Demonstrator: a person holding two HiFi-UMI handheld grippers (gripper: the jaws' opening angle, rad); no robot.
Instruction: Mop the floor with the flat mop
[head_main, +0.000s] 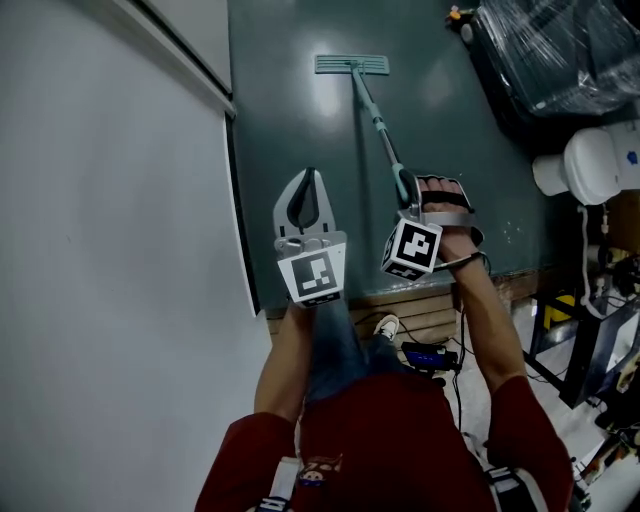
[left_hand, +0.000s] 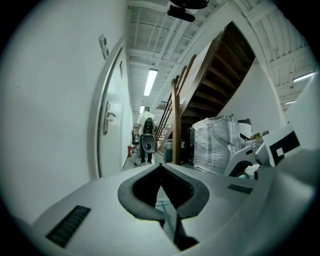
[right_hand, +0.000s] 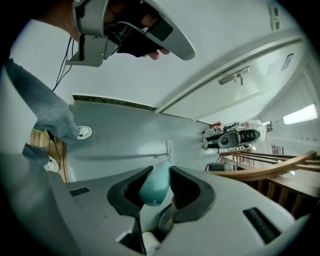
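Observation:
The flat mop's head lies flat on the dark green floor far ahead of me. Its thin handle slants back to my right gripper, which is shut on the teal grip. In the right gripper view the teal grip sits clamped between the dark pads, and the mop head shows small beyond. My left gripper hangs left of the handle, apart from it, shut with nothing in it. In its own view the left gripper points level down a corridor.
A white wall and door run along the left. A plastic-wrapped load and a white tank stand at the right, with a wooden step at my feet. Down the corridor stand a person and a staircase.

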